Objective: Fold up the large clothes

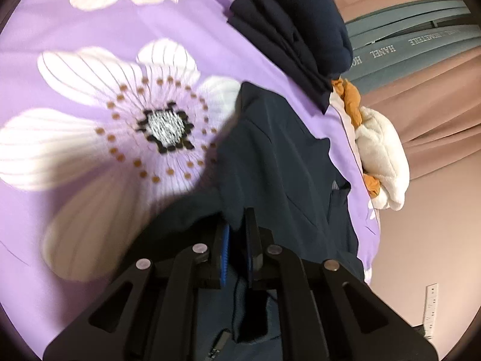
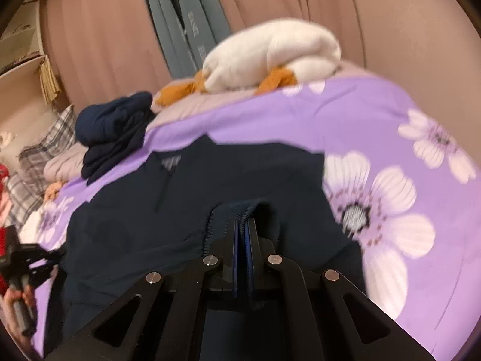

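A dark navy garment [image 1: 279, 162] [image 2: 210, 186] lies spread on the purple flowered bedspread [image 1: 90, 30] [image 2: 360, 114]. In the left wrist view my left gripper [image 1: 239, 228] is shut on a bunched edge of this garment, with cloth pinched between its blue pads. My right gripper [image 2: 245, 224] is shut on the garment's ribbed hem [image 2: 228, 210], which folds over its fingertips. At the left edge of the right wrist view a hand [image 2: 18, 300] holds the left gripper at the garment's other side.
A folded navy stack [image 1: 294, 39] [image 2: 117, 132] sits past the garment. A white fluffy item over orange cloth [image 1: 381, 156] [image 2: 270, 57] lies at the bed's far edge. Pink curtains [image 2: 105, 45] hang behind, and plaid pillows [image 2: 45, 150] lie at the left.
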Available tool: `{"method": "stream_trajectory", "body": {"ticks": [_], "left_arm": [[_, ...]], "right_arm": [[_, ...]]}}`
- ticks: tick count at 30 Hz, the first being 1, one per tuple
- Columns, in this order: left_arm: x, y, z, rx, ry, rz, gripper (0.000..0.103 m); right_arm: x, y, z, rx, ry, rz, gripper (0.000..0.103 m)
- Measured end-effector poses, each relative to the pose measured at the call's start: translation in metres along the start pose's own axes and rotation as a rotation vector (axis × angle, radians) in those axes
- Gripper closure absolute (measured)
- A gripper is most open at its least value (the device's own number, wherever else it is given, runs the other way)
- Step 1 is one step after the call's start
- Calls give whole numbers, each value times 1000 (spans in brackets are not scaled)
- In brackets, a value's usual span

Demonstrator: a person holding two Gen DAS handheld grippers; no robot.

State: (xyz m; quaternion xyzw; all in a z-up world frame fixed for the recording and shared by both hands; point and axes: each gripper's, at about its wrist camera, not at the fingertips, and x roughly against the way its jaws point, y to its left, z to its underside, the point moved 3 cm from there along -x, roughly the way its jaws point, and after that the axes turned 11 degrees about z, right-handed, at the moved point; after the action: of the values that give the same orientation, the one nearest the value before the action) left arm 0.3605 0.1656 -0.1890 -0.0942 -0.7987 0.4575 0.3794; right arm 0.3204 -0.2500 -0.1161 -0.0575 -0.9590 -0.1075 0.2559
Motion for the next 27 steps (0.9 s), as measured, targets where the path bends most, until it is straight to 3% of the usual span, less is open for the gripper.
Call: {"method": "stream_trajectory", "body": {"ticks": [6, 10, 13, 16, 19, 22, 23, 27], "left_arm": [[-5, 13, 1, -29, 22, -68, 93], [-1, 11, 5, -99, 68, -115, 89], [11, 2, 12, -182, 80, -149, 93], [23, -12, 21, -263, 71, -161, 93], [24, -36, 31, -333, 63, -137, 93], [13, -61, 46, -400, 87, -117, 80], [5, -70, 52, -435, 97, -121, 74], [-27, -88, 75, -548, 147, -170, 73]], "right_arm": [[-33, -7, 22, 10, 103, 82, 97], [-47, -24, 33, -3, 162, 128, 97], [-43, -42, 28, -80, 170, 120, 96], [-24, -45, 20, -77, 117, 141, 96], [-4, -28, 16, -11, 60, 101, 96], [6, 5, 14, 81, 27, 26, 96], [8, 18, 15, 114, 27, -3, 96], [-6, 60, 26, 244, 65, -61, 96]]}}
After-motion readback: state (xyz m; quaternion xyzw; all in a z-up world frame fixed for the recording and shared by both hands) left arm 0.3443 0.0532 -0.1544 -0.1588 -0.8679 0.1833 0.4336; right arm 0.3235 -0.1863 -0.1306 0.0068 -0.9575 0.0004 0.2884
